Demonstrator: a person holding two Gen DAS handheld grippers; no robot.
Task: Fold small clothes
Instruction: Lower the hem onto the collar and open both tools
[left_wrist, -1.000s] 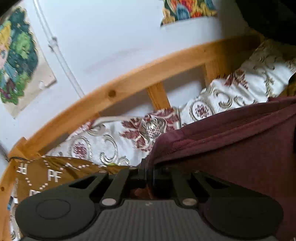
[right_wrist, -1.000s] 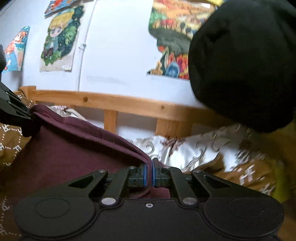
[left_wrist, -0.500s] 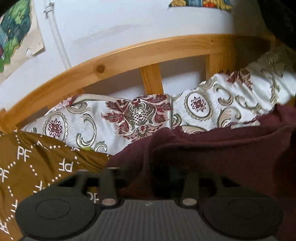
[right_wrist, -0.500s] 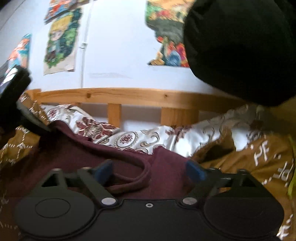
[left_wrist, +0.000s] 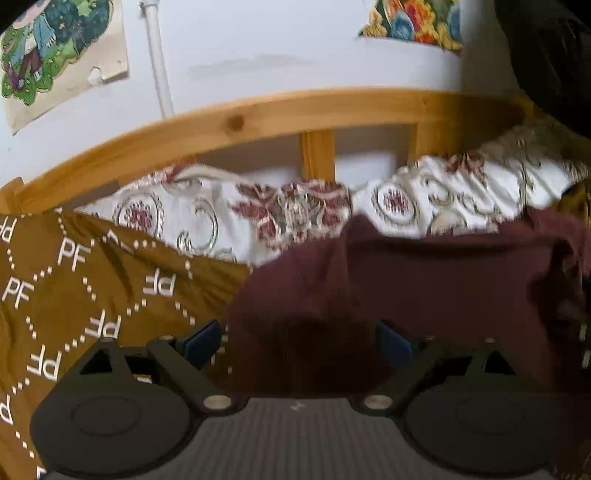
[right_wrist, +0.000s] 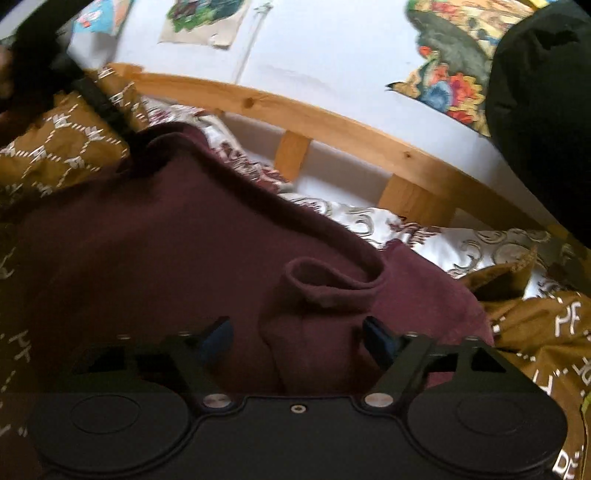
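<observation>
A maroon garment (left_wrist: 424, 291) lies rumpled on a brown bedspread (left_wrist: 74, 291) printed with white "PF" letters, its far edge reaching the floral pillows (left_wrist: 207, 218) along the wooden bed rail (left_wrist: 236, 122). The left gripper (left_wrist: 299, 343), jaws just opened wide, straddles the cloth's near edge without pressing it. The right gripper (right_wrist: 297, 338), jaws just narrowed yet still parted, frames a rolled fold of the same garment (right_wrist: 166, 236), pads clear.
</observation>
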